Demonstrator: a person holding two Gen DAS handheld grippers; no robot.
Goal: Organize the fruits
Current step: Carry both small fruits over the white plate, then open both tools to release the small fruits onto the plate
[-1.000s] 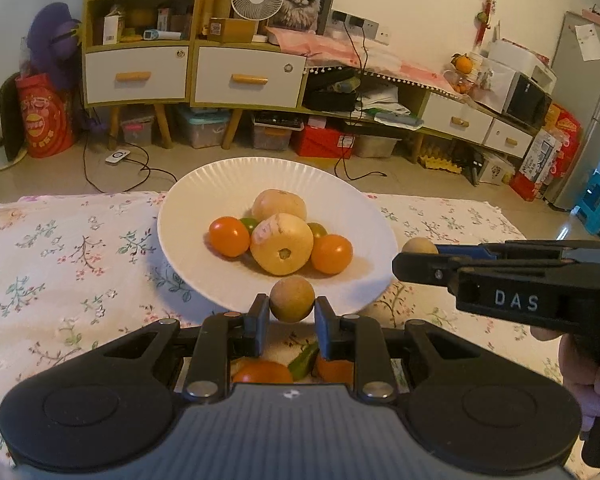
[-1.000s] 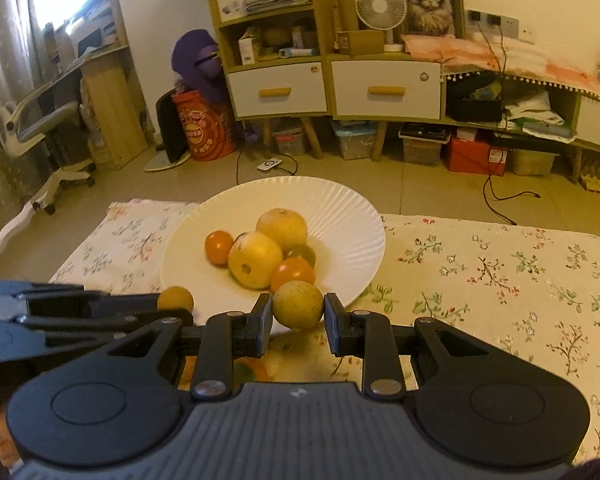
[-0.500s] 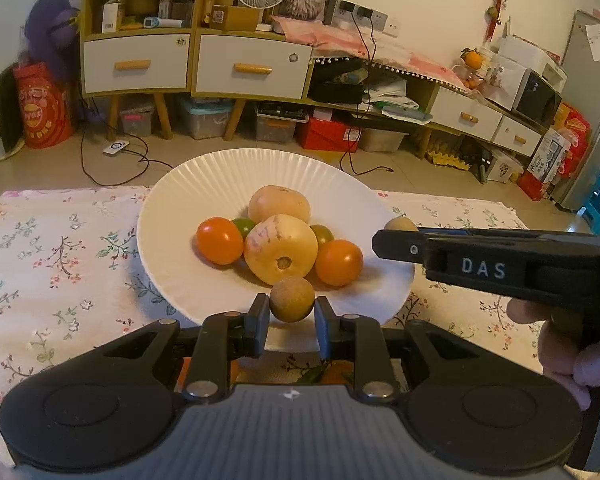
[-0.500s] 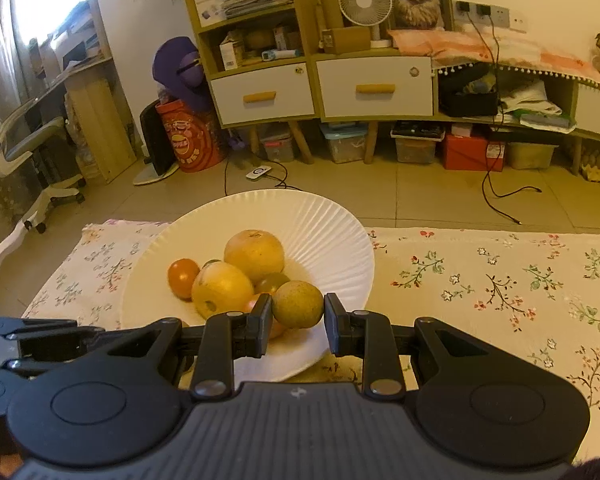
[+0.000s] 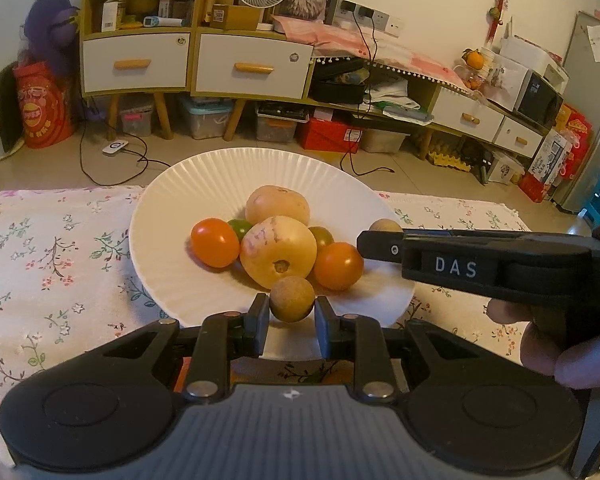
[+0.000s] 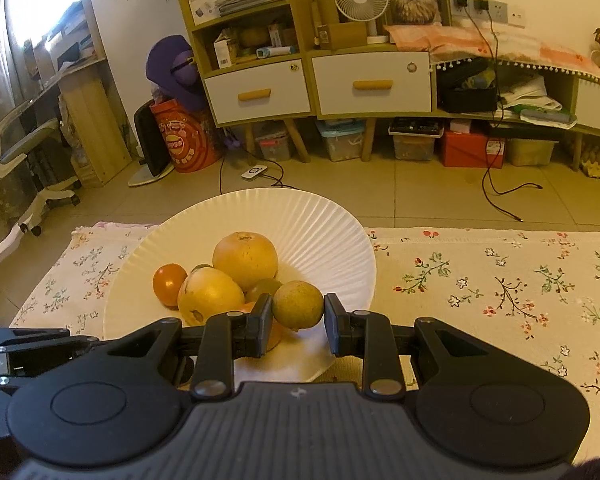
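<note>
A white ribbed plate on a floral cloth holds two large yellow fruits, two orange tomatoes and small green fruits. My left gripper is shut on a small brown round fruit over the plate's near rim. My right gripper is shut on a similar yellow-green round fruit over the plate's right side; it shows from the side in the left wrist view, with its fruit peeking behind the fingers.
The floral cloth stretches to the right of the plate. More orange and green fruit lies half hidden under my left gripper. Beyond the table edge are floor, cables and cabinets.
Both grippers have moved forward with their fruits, from the plate's near edge to over the plate. The plate looks larger and closer.
</note>
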